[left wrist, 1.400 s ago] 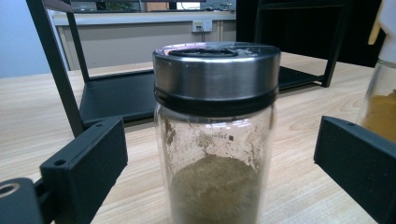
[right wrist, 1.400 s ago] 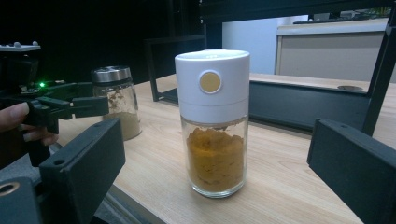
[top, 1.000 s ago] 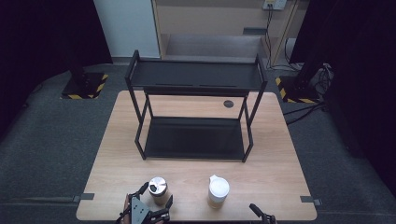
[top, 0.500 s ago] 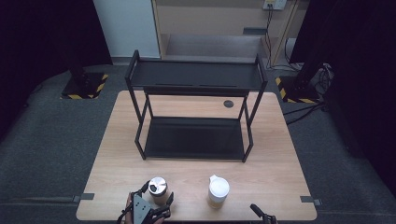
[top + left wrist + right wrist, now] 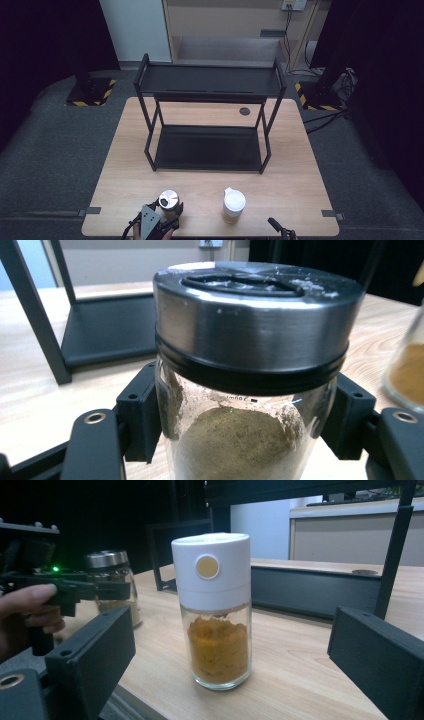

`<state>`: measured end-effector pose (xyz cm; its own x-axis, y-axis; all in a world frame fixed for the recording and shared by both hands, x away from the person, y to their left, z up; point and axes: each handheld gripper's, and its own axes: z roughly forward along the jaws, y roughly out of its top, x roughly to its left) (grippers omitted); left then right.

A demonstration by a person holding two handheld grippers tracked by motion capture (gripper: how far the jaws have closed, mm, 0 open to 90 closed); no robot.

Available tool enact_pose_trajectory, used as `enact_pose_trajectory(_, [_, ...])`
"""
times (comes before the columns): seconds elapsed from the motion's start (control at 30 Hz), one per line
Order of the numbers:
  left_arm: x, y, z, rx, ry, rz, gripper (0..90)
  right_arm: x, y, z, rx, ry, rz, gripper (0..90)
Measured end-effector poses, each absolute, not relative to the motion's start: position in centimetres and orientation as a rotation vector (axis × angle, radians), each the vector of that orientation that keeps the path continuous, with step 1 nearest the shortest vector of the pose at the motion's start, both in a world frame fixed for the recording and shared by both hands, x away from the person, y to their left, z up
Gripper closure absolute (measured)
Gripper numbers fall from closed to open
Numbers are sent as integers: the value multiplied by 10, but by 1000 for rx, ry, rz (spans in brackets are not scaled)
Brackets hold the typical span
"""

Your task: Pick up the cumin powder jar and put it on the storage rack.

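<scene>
Item: glass spice jar with brushed-steel lid (image 5: 250,365), greenish powder inside, upright at the table's (image 5: 310,165) near edge. Left gripper (image 5: 167,216): jaws just closed, clamped on the glass below the lid. To be lifted straight, kept vertical. Right gripper (image 5: 235,680): spread, unladen.

My black left tool (image 5: 245,440) is around a clear jar (image 5: 240,440) with silver lid and grey-brown powder, the white-capped jar (image 5: 215,610) holds orange powder, the table (image 5: 300,165) is light wood.
</scene>
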<state>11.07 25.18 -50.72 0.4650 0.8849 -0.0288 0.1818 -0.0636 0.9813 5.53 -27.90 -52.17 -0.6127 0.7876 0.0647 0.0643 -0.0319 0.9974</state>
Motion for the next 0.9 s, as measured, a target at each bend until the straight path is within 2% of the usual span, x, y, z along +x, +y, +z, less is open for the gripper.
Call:
enact_pose_trajectory(0.43, [101, 261, -436, 1527, 900, 766, 299, 52, -273, -518, 895, 1680, 1718, 58])
enact_pose_trajectory(0.9, [123, 276, -360, 1494, 828, 747, 300, 41, -272, -509, 919, 1684, 1694, 61])
